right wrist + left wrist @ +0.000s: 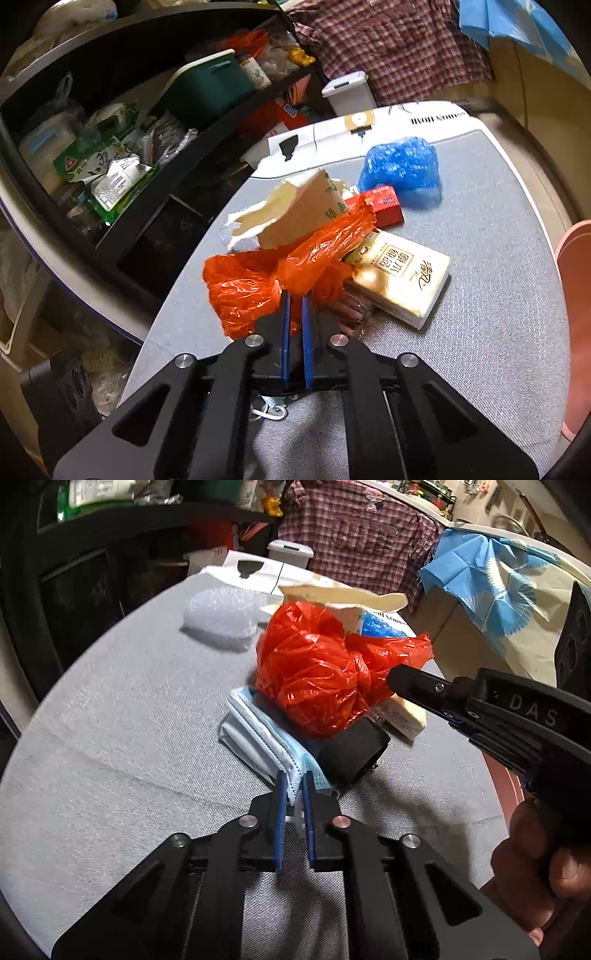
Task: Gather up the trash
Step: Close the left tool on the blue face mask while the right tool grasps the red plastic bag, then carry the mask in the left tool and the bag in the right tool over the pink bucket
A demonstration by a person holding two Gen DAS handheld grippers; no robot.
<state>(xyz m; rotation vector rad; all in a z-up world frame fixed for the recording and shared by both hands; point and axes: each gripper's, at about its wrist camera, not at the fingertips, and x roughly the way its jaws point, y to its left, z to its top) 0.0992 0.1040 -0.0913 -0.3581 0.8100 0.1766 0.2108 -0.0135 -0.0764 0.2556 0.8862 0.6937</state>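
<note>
Left tongs [294,781] are pinched narrow on the near edge of a pale blue mask [258,738], its folded layers caught between the 2 blue pads. Right tongs [296,301] are likewise drawn nearly together, with orange film of the red bag [258,284] bunched between the pads; from the left wrist view they reach in from the right, 1 black finger tip pressed into the bag's side [317,672], and a hand [546,882] grips their handle. Both pieces of trash sit in 1 heap in the middle of the grey surface [110,720]. The mask lies flat on the surface, partly under the bag. Beside it, touching the bag's lower edge, is a black block [351,753], though what it is I cannot make out. A torn cream carton [295,210] sticks up tilted out of the heap behind the bag. A tissue pack [402,280] lies flat just right of the bag in the right wrist view, with a red box [384,205] beyond it and a crumpled blue cover [402,170] further back, apart from the heap. A wad of clear bubble wrap [221,620] sits left of the heap, not touching it. Behind the surface hang a plaid shirt [362,542] and stand a small white bin [349,92] and a dark shelf [110,74] packed with packets.
</note>
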